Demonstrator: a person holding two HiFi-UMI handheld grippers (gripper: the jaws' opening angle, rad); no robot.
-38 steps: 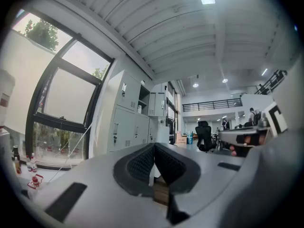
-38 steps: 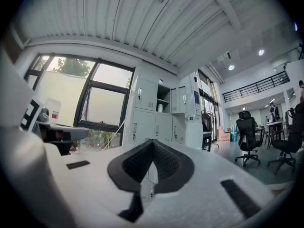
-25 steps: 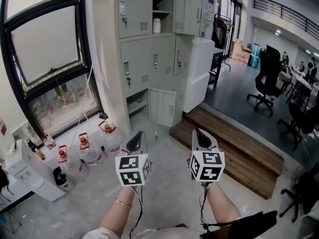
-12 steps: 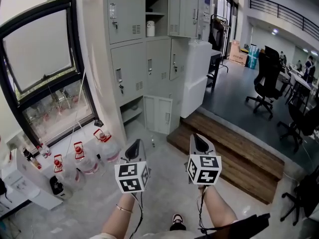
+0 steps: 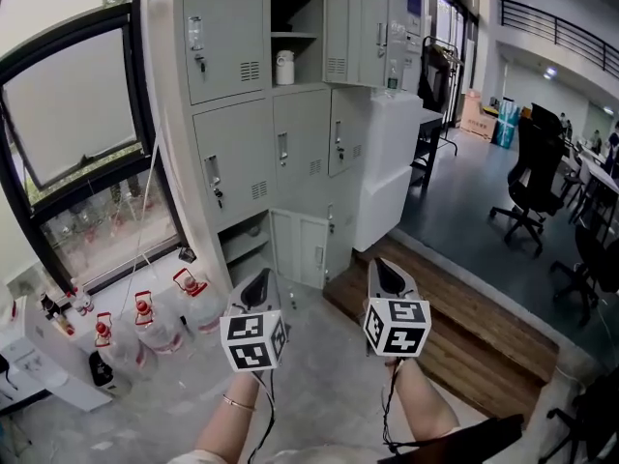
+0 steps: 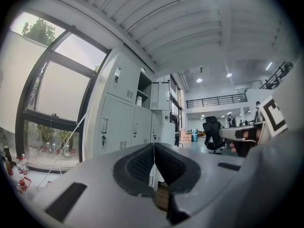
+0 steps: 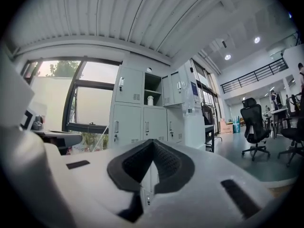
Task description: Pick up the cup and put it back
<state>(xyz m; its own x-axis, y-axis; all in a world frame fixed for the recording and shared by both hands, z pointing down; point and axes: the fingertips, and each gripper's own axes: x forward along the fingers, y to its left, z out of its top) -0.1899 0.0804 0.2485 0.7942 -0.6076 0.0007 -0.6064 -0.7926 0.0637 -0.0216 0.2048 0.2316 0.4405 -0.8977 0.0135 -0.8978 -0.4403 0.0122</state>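
A white cup [image 5: 284, 67] stands on a shelf inside an open compartment of the grey lockers [image 5: 242, 133], high and far ahead. The left gripper view shows the cup [image 6: 138, 100] small in that open locker, and so does the right gripper view, with the cup [image 7: 150, 100] above the jaws. My left gripper [image 5: 259, 280] and right gripper [image 5: 389, 272] are held side by side at waist height, pointing level toward the lockers and well short of them. The left gripper [image 6: 154, 146] and the right gripper [image 7: 153, 142] are both shut, pads together, with nothing held.
Water jugs with red caps [image 5: 145, 322] stand on the floor at the left below a large window [image 5: 73, 114]. A wooden step [image 5: 464, 307] runs along the right. A white cabinet [image 5: 387, 162] adjoins the lockers. Office chairs [image 5: 527, 177] stand farther right.
Both grippers and the head camera have advanced toward the lockers, which look larger and nearer now. The jaws of both grippers have stayed shut.
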